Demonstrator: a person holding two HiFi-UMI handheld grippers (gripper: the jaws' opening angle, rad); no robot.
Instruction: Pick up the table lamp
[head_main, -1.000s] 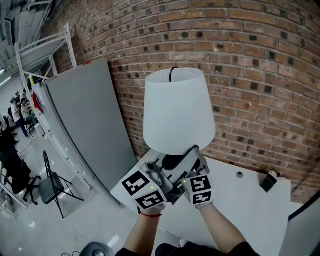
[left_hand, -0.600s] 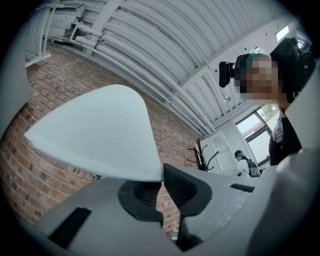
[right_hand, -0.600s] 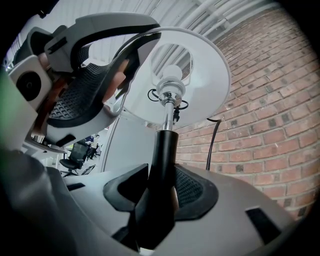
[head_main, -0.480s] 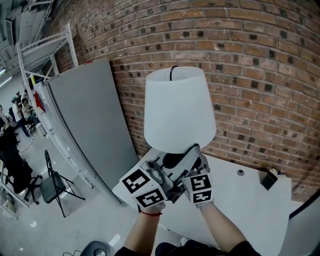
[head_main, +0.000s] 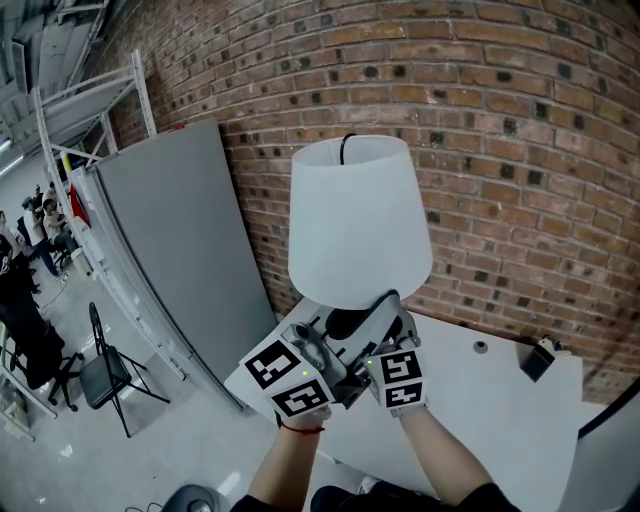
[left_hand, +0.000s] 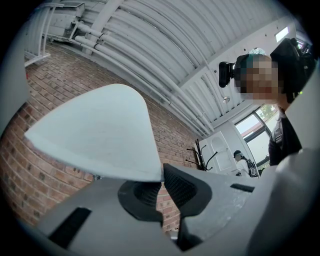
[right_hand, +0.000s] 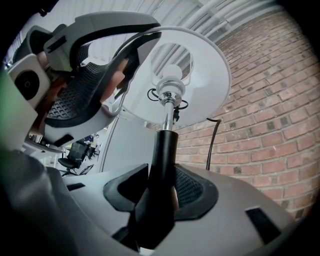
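Observation:
The table lamp has a white shade (head_main: 358, 220) and a black stem (right_hand: 162, 165) with a chrome socket above it. In the head view it hangs in the air in front of the brick wall, above the table's left end. My right gripper (right_hand: 160, 192) is shut on the black stem, just below the shade (right_hand: 200, 75); in the head view this gripper (head_main: 378, 315) reaches up under the shade. My left gripper (left_hand: 162, 192) is beside it, its pads nearly together on the shade's lower rim (left_hand: 100, 135). The lamp's base is hidden behind the grippers.
A white table (head_main: 480, 400) lies below, with a black adapter (head_main: 537, 362) near its far edge. The lamp's black cord (right_hand: 215, 140) trails down by the brick wall (head_main: 520, 150). A grey panel (head_main: 180, 260) leans at the left, with a folding chair (head_main: 100, 370) on the floor beyond.

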